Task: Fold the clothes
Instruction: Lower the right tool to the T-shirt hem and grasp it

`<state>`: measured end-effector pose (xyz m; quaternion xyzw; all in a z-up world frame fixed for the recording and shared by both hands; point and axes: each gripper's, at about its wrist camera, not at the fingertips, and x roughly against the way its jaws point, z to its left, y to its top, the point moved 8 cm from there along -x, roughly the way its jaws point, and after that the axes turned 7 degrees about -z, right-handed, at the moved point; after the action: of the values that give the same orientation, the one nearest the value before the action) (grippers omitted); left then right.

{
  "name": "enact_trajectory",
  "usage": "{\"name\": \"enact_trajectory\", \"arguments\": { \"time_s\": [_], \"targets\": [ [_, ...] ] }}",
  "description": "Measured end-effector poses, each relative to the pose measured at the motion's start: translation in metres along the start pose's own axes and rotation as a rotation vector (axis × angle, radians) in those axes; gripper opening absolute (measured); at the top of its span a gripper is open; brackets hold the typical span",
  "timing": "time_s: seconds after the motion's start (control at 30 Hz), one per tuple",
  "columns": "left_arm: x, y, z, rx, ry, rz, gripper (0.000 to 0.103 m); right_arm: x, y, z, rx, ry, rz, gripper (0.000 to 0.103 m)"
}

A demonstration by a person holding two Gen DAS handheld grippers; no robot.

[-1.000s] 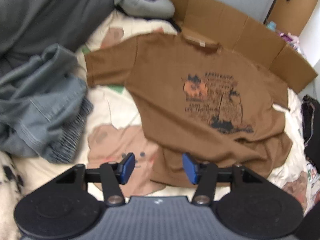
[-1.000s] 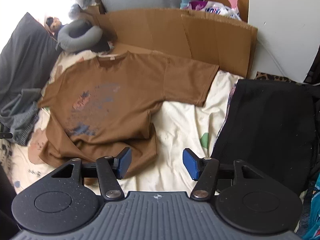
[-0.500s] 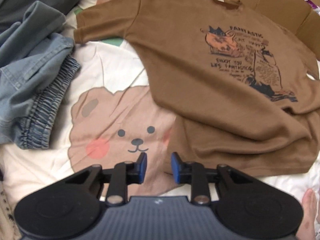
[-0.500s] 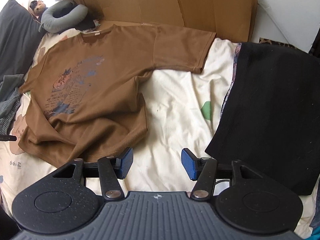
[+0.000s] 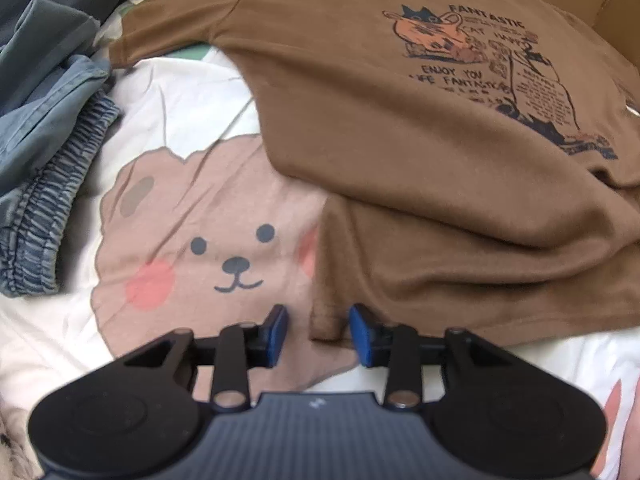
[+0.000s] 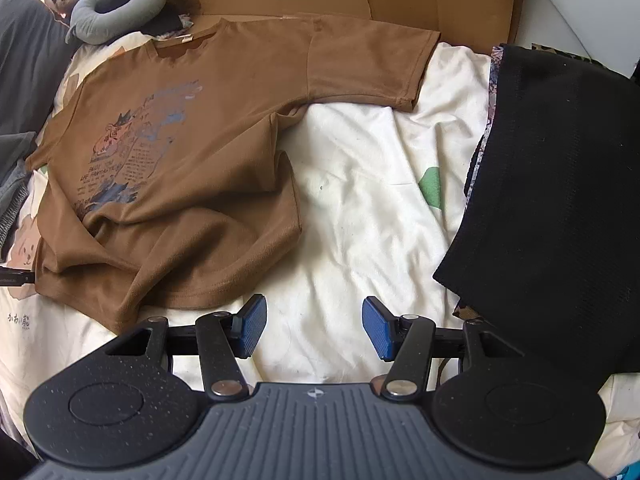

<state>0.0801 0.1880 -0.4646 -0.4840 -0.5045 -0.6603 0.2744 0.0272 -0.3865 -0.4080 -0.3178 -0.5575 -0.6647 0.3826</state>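
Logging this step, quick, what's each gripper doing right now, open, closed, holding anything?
Left gripper: open, straddling the bottom hem corner of the brown T-shirt, not clamped.
Right gripper: open, empty, over the bedsheet.

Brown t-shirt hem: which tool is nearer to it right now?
Left. The left tool straddles the bottom corner of the brown t-shirt, open. The right tool hangs open over bare sheet, beside the hem.

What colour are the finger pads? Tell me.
Blue, on both grippers' fingers; clearest in the right wrist view.
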Motion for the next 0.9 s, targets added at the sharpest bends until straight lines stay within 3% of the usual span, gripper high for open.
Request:
{"name": "enact_trajectory", "arguments": {
  "time_s": [0.17,0.3,0.33,0.57,0.9],
  "targets": [
    [-0.002,0.002,-0.004,0.033,-0.015,-0.025,0.033,-0.003,0.001,0.000,-0.001,-0.006,0.004,0.057],
    [0.000,0.002,-0.009,0.047,-0.036,-0.033,0.016,-0.006,0.002,0.003,0.009,-0.004,0.007,0.057],
    [0.002,0.002,-0.010,0.046,-0.042,-0.032,0.007,-0.007,0.002,0.004,0.011,-0.004,0.008,0.057],
    [0.032,0.007,-0.029,0.019,-0.056,-0.086,0.006,-0.010,0.005,0.011,0.021,0.006,0.002,0.057],
    [0.068,0.003,-0.011,0.024,-0.041,-0.113,0.005,-0.015,0.014,0.015,0.045,0.013,-0.016,0.057]
  ]
}}
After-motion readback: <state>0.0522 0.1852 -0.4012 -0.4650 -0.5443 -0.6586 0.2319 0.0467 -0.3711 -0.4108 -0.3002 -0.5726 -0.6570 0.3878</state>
